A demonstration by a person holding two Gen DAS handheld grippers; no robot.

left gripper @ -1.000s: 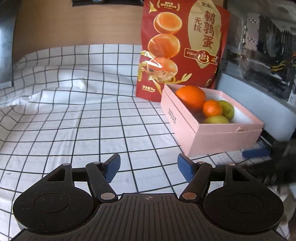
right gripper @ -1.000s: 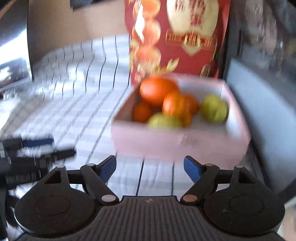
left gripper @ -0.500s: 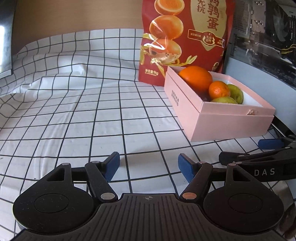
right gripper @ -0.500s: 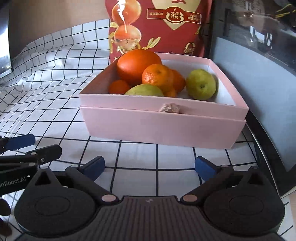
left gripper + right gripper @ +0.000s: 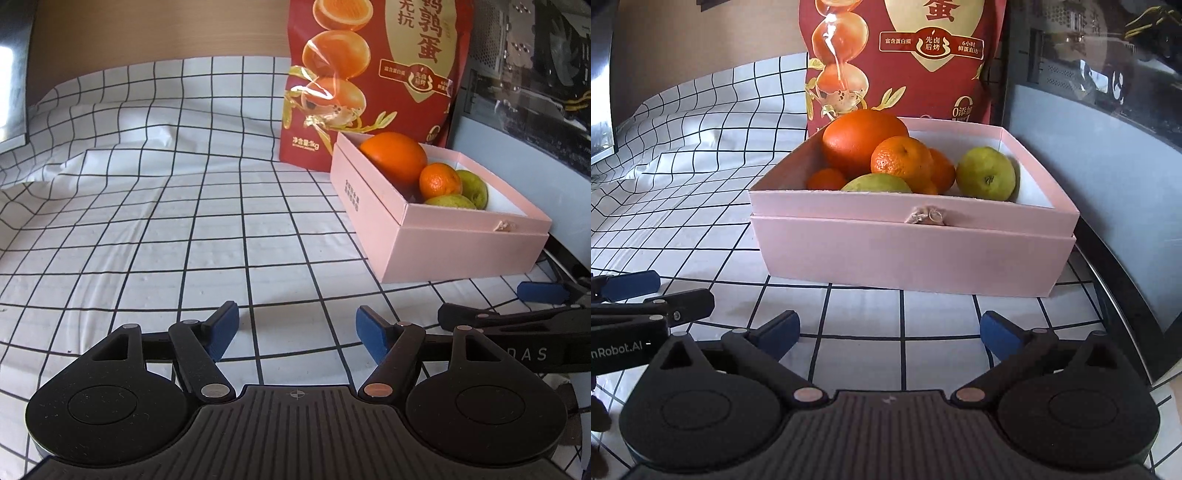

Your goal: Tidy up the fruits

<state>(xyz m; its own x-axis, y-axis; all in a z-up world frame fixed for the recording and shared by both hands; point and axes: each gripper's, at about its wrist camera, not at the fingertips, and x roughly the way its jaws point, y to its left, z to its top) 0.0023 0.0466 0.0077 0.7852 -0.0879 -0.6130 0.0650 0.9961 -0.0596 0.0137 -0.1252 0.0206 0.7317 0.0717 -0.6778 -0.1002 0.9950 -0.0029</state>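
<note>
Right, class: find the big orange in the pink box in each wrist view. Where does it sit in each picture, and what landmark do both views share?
Left wrist view: the big orange is right of centre in the upper half, at the far end of the pink box.
Right wrist view: it sits near the centre, upper half, at the box's back left.
Shared landmark: the red bag standing behind the box.

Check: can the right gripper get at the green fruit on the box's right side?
Probably yes. The right gripper is open, facing the pink box, which has no lid; the green fruit sits exposed, reachable over the front wall.
</note>
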